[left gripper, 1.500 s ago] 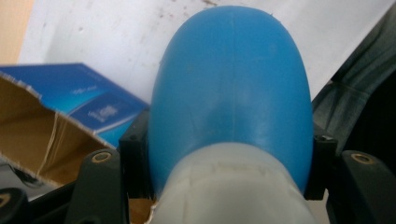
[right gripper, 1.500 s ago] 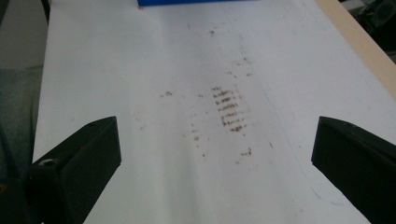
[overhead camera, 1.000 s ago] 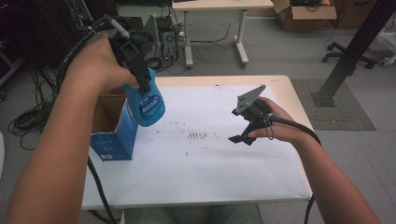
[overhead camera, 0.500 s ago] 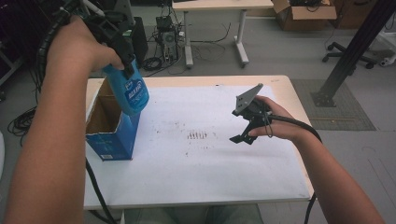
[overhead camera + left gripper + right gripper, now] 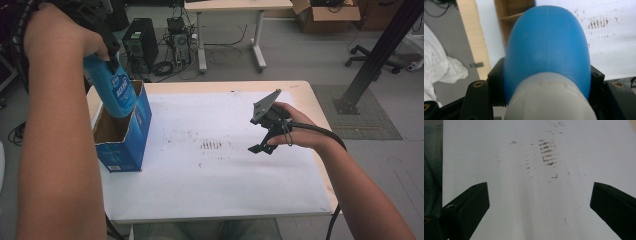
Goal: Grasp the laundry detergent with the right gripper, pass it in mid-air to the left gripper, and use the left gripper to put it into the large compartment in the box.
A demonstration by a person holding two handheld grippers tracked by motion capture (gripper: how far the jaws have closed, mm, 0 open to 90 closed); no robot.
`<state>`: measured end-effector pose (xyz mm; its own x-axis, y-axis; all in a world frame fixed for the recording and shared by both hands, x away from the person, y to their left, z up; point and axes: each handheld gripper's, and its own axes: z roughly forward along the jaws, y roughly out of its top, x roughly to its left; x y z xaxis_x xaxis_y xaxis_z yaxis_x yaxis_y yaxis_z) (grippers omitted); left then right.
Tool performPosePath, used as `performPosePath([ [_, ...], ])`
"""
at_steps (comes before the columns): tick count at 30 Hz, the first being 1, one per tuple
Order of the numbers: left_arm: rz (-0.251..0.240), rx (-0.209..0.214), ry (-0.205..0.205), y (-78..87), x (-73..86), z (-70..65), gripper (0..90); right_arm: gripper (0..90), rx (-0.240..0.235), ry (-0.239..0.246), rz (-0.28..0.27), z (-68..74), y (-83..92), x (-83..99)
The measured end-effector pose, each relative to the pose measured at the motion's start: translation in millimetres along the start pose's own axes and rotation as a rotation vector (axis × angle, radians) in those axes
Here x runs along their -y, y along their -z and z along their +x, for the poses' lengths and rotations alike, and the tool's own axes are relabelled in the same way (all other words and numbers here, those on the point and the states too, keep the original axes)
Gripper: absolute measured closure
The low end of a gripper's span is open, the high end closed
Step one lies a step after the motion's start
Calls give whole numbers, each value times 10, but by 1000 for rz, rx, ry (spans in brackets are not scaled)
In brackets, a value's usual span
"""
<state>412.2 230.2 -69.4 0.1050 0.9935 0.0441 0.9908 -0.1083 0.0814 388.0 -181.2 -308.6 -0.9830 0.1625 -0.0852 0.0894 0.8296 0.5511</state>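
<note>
A blue plastic bottle [image 5: 117, 93] with a white neck hangs tilted over the open top of a blue cardboard box [image 5: 123, 152] at the table's left side. My left gripper [image 5: 107, 56] is shut on the bottle near its neck. In the left gripper view the bottle [image 5: 547, 45] bulges between the black jaws, with the box's brown inside [image 5: 511, 15] beyond it. My right gripper [image 5: 264, 141] hovers open over the right part of the white sheet [image 5: 215, 185]. In the right gripper view it [image 5: 539, 202] has nothing between its wide-apart jaws.
Brown smudges [image 5: 212, 145] mark the middle of the sheet. A white cloth [image 5: 441, 70] lies on the floor left of the table. Behind the table stand a computer tower [image 5: 140, 42], another table [image 5: 230, 7], a cardboard box [image 5: 325, 10] and a black post [image 5: 380, 55].
My left gripper has carried the bottle left and upward, from in front of the box's near side to above its open top. The right gripper has stayed still.
</note>
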Motion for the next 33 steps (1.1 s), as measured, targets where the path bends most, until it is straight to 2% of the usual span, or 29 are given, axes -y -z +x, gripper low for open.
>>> performPosePath([
  [7,9,-8,89,-43,48,218,384,28,-8,-5,9,-13,-15,14],
  [11,14,-18,113,-93,62,293,384,29,-11,-6,12,-16,-18,12],
  [22,24,7,127,-307,54,394,384,28,-17,-6,19,-15,-28,7],
  [28,43,-11,127,-461,37,386,384,29,-17,-10,18,-17,-33,13],
  [33,57,-1,126,-611,23,377,384,29,-20,-11,16,-13,-46,12],
])
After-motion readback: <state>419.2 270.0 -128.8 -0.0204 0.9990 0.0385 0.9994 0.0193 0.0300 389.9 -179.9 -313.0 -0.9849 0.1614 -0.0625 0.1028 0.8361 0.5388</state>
